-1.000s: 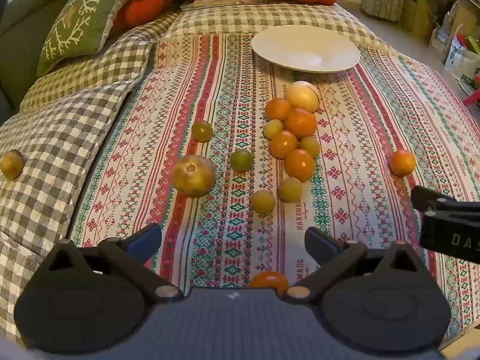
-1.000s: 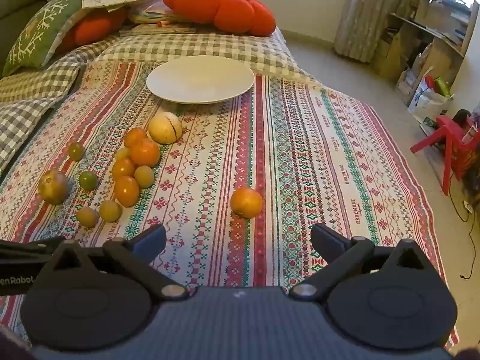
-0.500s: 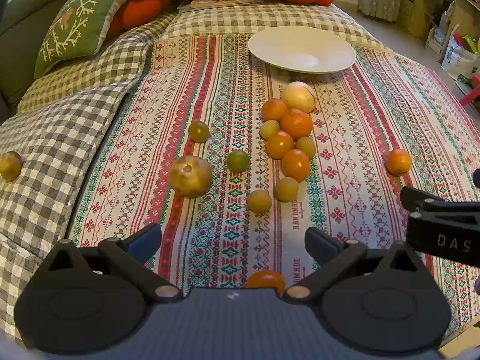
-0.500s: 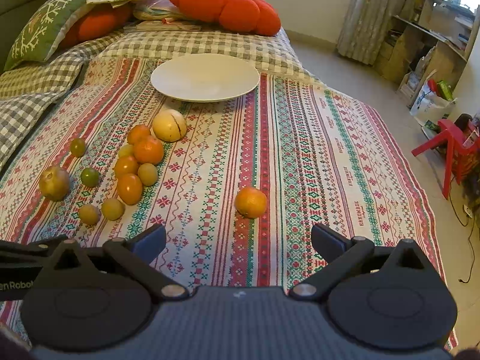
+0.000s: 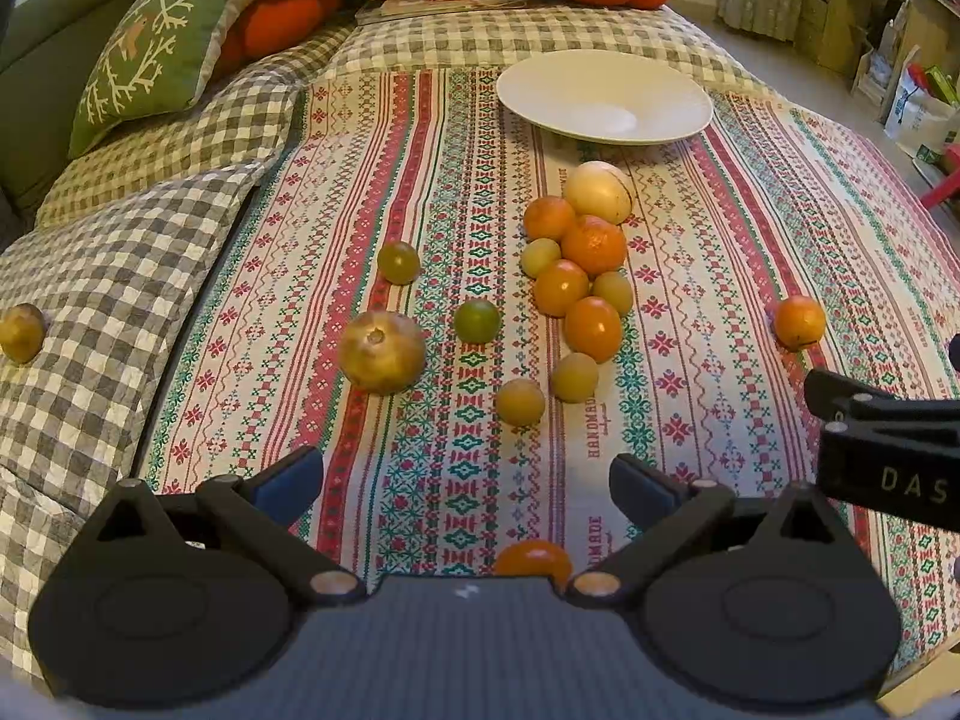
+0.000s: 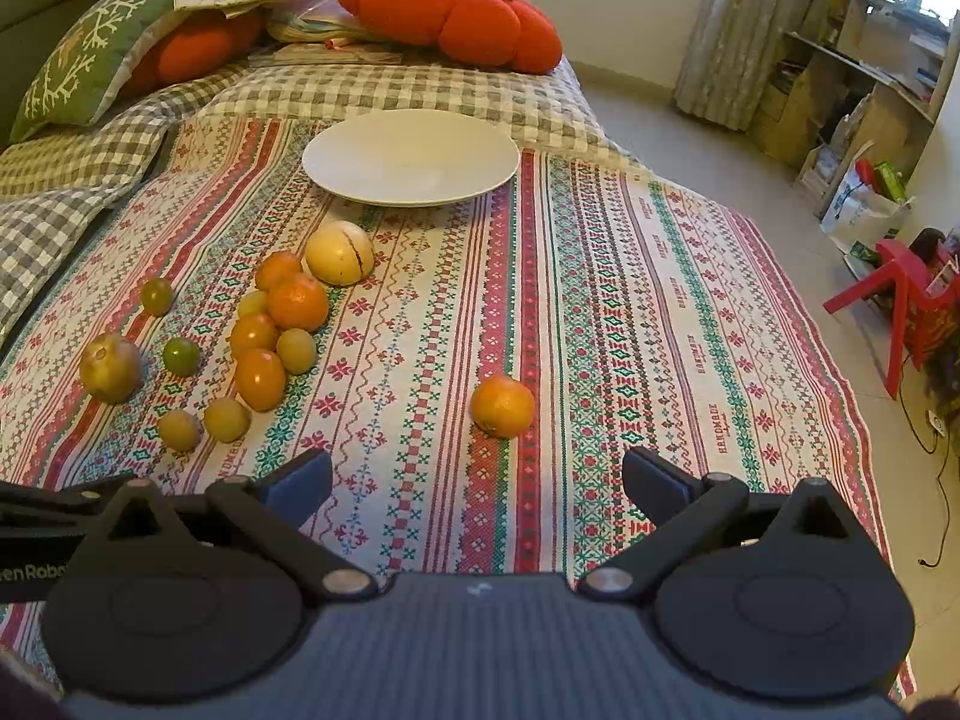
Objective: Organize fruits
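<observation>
Home: sofa cushions (image 6: 90, 54), curtain (image 6: 720, 30), cluttered shelves (image 6: 870, 78).

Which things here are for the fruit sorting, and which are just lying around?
For the job: white plate, cluster of fruit, lone orange, fruit on the checked quilt.

Lying about: tomato-shaped cushion, green pillow, red chair.

Right wrist view: bare patterned cloth (image 6: 630, 312) fills the centre and right of frame, interrupted only by a lone orange (image 6: 502, 406). Clustered fruits (image 6: 282, 324) crowd centre left; the white plate (image 6: 411, 157) sits unobstructed at upper centre.
</observation>
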### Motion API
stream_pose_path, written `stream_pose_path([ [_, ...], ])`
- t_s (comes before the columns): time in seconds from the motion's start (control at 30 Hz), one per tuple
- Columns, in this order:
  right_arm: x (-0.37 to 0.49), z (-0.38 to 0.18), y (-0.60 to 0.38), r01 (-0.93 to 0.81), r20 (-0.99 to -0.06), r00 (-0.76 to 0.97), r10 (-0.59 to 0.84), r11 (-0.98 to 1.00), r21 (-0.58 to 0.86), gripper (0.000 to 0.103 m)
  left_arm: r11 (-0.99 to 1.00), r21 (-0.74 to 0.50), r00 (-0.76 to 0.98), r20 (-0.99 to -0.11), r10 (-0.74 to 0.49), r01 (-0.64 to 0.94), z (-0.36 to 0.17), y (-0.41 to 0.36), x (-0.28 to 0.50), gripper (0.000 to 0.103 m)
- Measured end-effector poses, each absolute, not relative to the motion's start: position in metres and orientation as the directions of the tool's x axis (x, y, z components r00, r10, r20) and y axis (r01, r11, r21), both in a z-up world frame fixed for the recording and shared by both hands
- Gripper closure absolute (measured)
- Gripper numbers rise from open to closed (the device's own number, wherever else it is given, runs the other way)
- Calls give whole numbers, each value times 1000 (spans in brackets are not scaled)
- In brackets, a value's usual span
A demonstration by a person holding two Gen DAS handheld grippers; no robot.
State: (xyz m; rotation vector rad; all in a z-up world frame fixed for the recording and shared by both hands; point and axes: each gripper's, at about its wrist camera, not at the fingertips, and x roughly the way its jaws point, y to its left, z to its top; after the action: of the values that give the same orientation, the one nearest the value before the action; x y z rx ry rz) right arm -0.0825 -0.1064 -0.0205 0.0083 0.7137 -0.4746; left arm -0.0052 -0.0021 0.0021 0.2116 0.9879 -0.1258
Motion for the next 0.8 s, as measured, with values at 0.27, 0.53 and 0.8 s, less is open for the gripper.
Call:
stream_pose_path([
  [0.27, -82, -22, -106, 421, -629, 657, -415, 895, -152, 0, 972, 121, 545, -838, -9, 201, 2, -2, -6, 16],
  [0.53, -82, -22, -107, 421, -626, 660, -415, 894, -150, 0, 972, 122, 545, -838, -9, 203, 1, -2, -6, 16],
  [0.8, -83, -21, -107, 422, -623, 662, -416, 894, -148, 0, 971, 124, 544, -839, -6, 202, 1, -2, -5, 16],
])
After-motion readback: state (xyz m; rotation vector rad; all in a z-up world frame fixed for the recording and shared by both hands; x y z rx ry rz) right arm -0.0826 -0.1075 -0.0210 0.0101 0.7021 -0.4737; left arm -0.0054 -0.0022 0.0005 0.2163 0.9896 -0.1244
